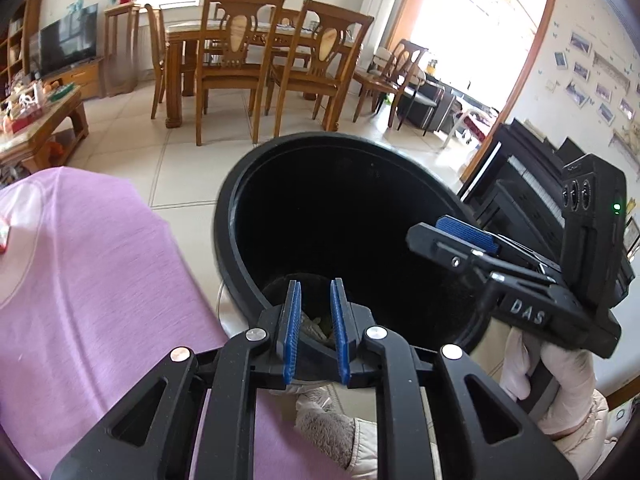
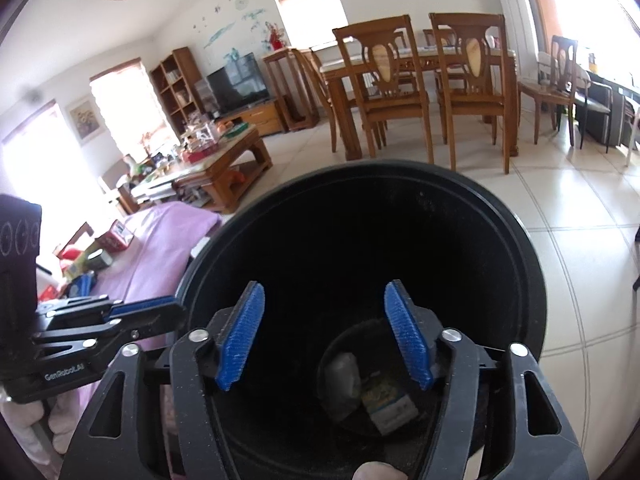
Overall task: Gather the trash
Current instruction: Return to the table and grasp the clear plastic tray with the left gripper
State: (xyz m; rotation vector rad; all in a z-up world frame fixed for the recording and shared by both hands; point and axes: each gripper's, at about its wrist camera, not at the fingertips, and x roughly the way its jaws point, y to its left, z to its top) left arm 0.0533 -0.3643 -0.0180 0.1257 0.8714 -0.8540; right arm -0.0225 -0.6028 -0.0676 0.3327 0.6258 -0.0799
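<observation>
The black bin [image 2: 360, 264] stands open just beside a surface draped in a pink cloth [image 1: 100, 280], and both grippers hang over its mouth. The trash [image 2: 376, 388], a pale wrapper and a printed packet, lies at the bottom of the bin. The right gripper [image 2: 326, 336] stands wide with nothing between its fingers; the left gripper [image 1: 316, 332] stands narrow, and its fingers also hold nothing. The main risk is contact: the two grippers are near each other above the rim, so a careless withdrawal probably knocks one against the other or catches the rim and tips the bin onto the tiled floor [image 2: 560, 216]. More clutter sits on the pink cloth in the right wrist view, so items are likely left to collect. Behind stand a dining table with wooden chairs [image 1: 240, 60] and a crowded coffee table [image 2: 224, 156].
</observation>
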